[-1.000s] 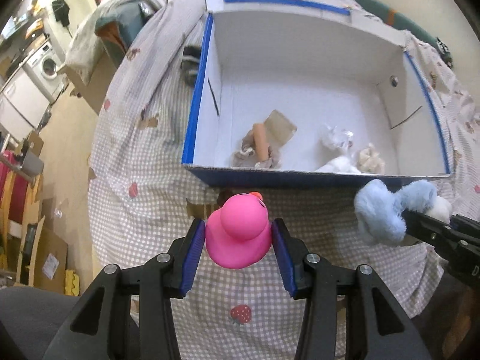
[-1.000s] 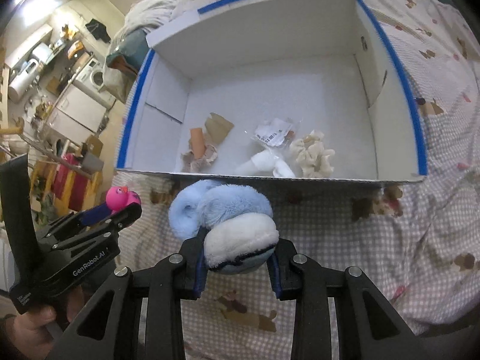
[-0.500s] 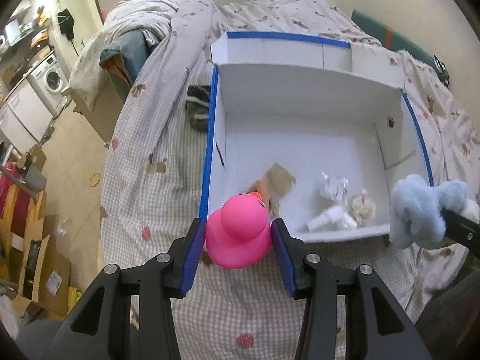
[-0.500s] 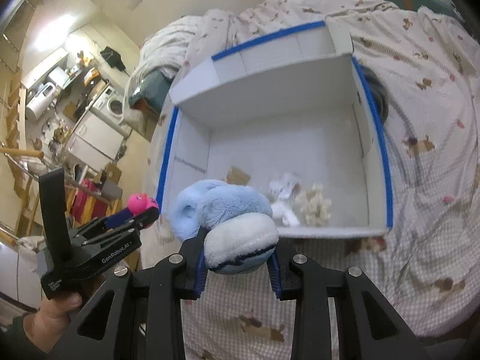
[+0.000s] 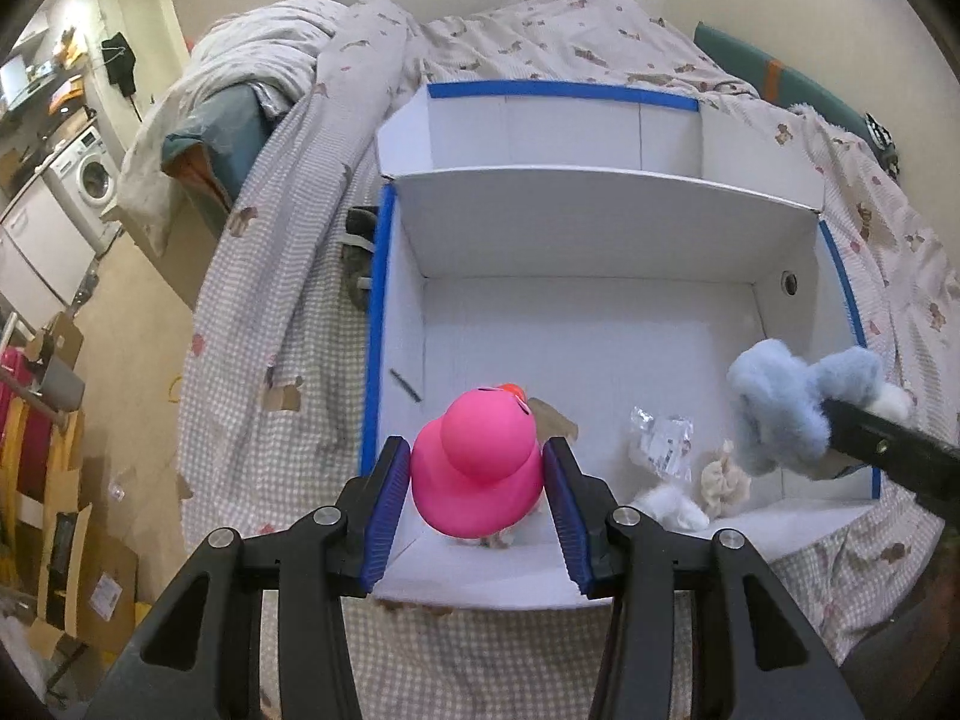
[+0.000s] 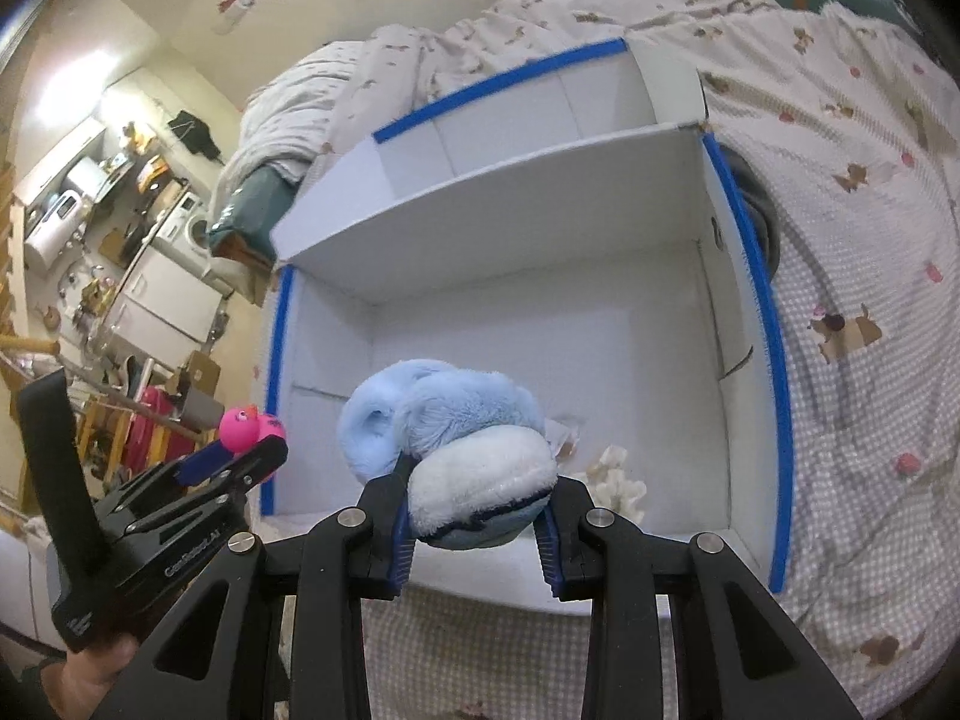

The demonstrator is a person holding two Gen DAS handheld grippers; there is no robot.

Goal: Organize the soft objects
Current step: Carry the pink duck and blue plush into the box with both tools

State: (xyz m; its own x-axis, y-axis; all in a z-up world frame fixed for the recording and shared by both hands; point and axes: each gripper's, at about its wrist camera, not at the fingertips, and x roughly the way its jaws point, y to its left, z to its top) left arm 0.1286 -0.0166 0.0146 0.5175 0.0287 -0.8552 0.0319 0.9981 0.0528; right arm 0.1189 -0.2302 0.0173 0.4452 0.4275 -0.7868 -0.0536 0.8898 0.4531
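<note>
My left gripper [image 5: 477, 498] is shut on a pink rubber duck [image 5: 477, 468], held over the near left corner of a white cardboard box with blue-taped edges [image 5: 600, 228]. My right gripper [image 6: 477, 525] is shut on a blue and white plush toy [image 6: 462, 438], hanging above the box's [image 6: 510, 210] near wall. In the left wrist view the plush [image 5: 786, 402] shows at the right, over the box's right side. In the right wrist view the duck [image 6: 246, 429] and the left gripper [image 6: 231, 465] sit at the lower left. Small soft items [image 5: 723, 477] lie on the box floor.
The box rests on a bed with a checked, patterned cover [image 5: 270, 348]. A crumpled duvet [image 5: 252, 66] lies at the back left. A clear wrapper [image 5: 660, 441] and a white piece [image 5: 669, 507] lie inside the box. The bed's left edge drops to a cluttered floor [image 5: 60, 420].
Both grippers rose and moved forward from in front of the box to above its near wall, each carrying its toy. The grips stayed the same.
</note>
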